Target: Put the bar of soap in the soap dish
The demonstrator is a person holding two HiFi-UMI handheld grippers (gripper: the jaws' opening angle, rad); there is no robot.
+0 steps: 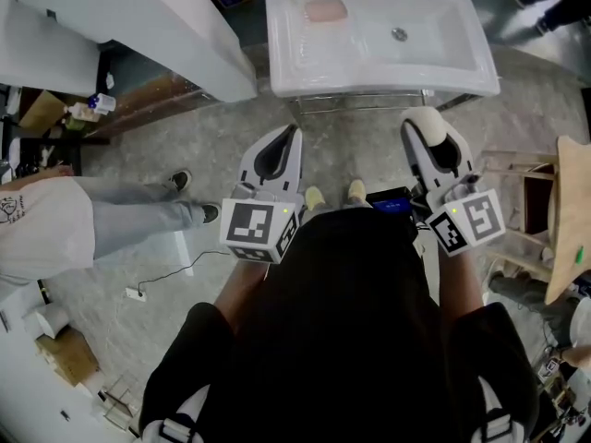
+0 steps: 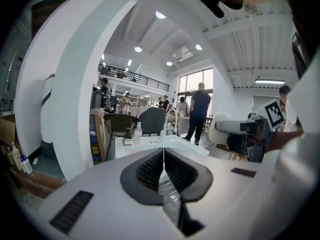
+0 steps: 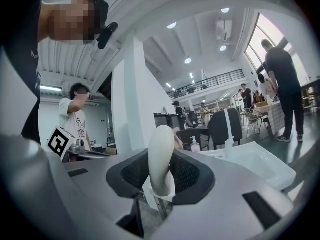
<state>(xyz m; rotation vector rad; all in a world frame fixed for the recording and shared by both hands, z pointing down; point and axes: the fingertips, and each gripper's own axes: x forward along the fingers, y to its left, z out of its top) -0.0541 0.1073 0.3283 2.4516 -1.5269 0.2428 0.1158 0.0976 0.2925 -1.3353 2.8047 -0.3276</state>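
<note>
I am holding both tools out in front of me, side by side over the grey floor (image 1: 351,146). They are pointing toward the white sink (image 1: 462,70) ahead and are stopping short of its near rim.

The right tool (image 1: 430,141) is gripping the bar of soap (image 3: 161,154). The pale, rounded bar is standing on end between the dark ribbed pads (image 3: 192,174), which are pressing on its two broad sides. Its top is poking up past the jaw tips. The jaws are sitting partly apart, as wide as the bar.

The left tool (image 2: 163,156) is carrying nothing. Its jaws are lying together, with the pads meeting along one thin line.

The pinkish soap dish (image 1: 325,9) is sitting on the flat ledge at the sink's left side, beside the basin and to the left of the drain (image 1: 399,34). The soap is hanging in the right tool well apart from it, nearer to me and off to the right.

A person in a white T-shirt and pale jeans (image 1: 65,224) is standing to my left, close to a white column (image 1: 175,26). Through the right tool's camera I am seeing more people farther off in the hall.
</note>
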